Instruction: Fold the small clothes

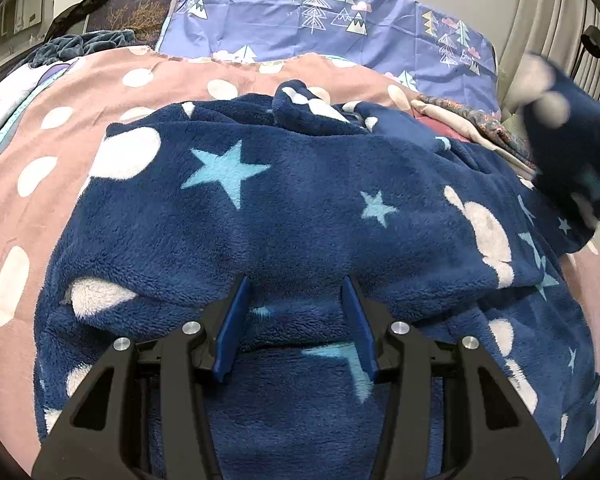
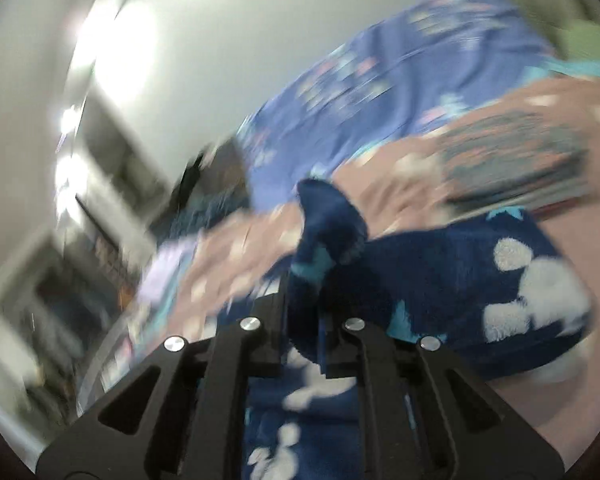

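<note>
Right gripper [image 2: 304, 280] clamped on navy fleece garment [image 1: 300, 208], lifting its edge for a fold; left gripper [image 1: 296, 320] half-open, pads straddling garment's near edge, likely to anchor it.

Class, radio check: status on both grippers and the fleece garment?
Left gripper open, fleece garment between its fingers. Right gripper shut on a lifted fold. Stack of clothes just behind it.
</note>
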Demonstrator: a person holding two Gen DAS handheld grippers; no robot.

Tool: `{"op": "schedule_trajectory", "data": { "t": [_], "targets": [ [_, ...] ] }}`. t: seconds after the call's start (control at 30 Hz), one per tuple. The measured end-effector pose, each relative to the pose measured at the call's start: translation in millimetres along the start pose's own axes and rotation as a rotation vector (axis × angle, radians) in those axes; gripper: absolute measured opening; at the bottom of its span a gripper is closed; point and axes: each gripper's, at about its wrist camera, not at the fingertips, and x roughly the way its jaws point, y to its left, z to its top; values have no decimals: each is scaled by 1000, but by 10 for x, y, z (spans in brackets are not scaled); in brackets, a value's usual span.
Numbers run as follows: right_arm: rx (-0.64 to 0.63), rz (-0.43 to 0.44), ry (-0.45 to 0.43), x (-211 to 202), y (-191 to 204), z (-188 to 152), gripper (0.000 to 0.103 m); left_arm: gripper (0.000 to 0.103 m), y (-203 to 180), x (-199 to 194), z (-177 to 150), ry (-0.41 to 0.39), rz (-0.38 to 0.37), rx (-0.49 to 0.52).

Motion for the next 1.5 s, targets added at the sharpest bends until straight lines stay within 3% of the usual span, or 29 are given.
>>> {"op": "schedule_trajectory", "data": {
  "t": [0.13, 0.23, 0.33, 0.37, 0.43, 0.5, 0.57, 0.63, 0.7, 0.8, 0.87, 0.9, 0.93, 0.97, 1.0, 1.03, 1.27, 1.3, 1.33, 1.4, 1.5],
  "targets": [
    [8, -12, 198, 673, 121, -494, 11, 50, -11, -4, -6, -1, -2, -1],
    [28, -42, 250, 817, 35, -750, 11, 50, 3, -7, -8, -2, -12, -7],
    [43, -33, 262, 783, -15, -972, 13, 52, 9, -23, 9, -2, -28, -19],
    [43, -29, 256, 792, -49, -971, 13, 57, 7, -48, 25, -5, -43, -30],
    [38, -24, 247, 793, -68, -1037, 13, 59, 0, -127, 83, -15, -152, -87],
    [29, -27, 249, 794, -49, -1067, 13, 62, -40, -157, 164, 0, -348, -172],
    [16, -27, 242, 711, -46, -1113, 14, 78, -147, -133, 236, 25, -449, -210],
    [13, -17, 234, 703, -31, -1118, 15, 88, -329, -71, 312, 50, -457, -204],
    [11, -4, 227, 662, -26, -1131, 20, 88, -522, 10, 362, 84, -460, -181],
    [-11, 39, 213, 566, 20, -1143, 36, 89, -720, 133, 409, 142, -459, -163],
    [-35, 53, 209, 542, 68, -1145, 38, 89, -739, 202, 418, 156, -435, -164],
    [-44, 55, 208, 532, 86, -1149, 38, 88, -735, 240, 409, 159, -436, -173],
    [-46, 55, 207, 526, 90, -1148, 38, 71, -734, 260, 403, 156, -444, -178],
    [-43, 58, 205, 513, 87, -1144, 39, 37, -733, 264, 401, 154, -449, -168],
    [-36, 65, 201, 493, 72, -1138, 40, 21, -741, 275, 415, 169, -463, -152],
    [-26, 72, 196, 470, 53, -1131, 43, 16, -750, 265, 439, 175, -463, -144],
    [14, 73, 87, 238, -50, -1055, 49, 10, -813, -389, 975, -19, -418, -13],
    [32, 54, 75, 218, -88, -1048, 51, 10, -770, -503, 1062, -51, -408, -6],
    [52, 24, 71, 214, -131, -1045, 62, 10, -716, -592, 1124, -74, -404, -8],
    [125, -103, 92, 278, -279, -1048, 59, 10, -556, -766, 1204, -114, -390, -19],
    [202, -100, 124, 332, -425, -1044, 54, 10, -264, -940, 1211, -143, -331, -27]
  ]
}}
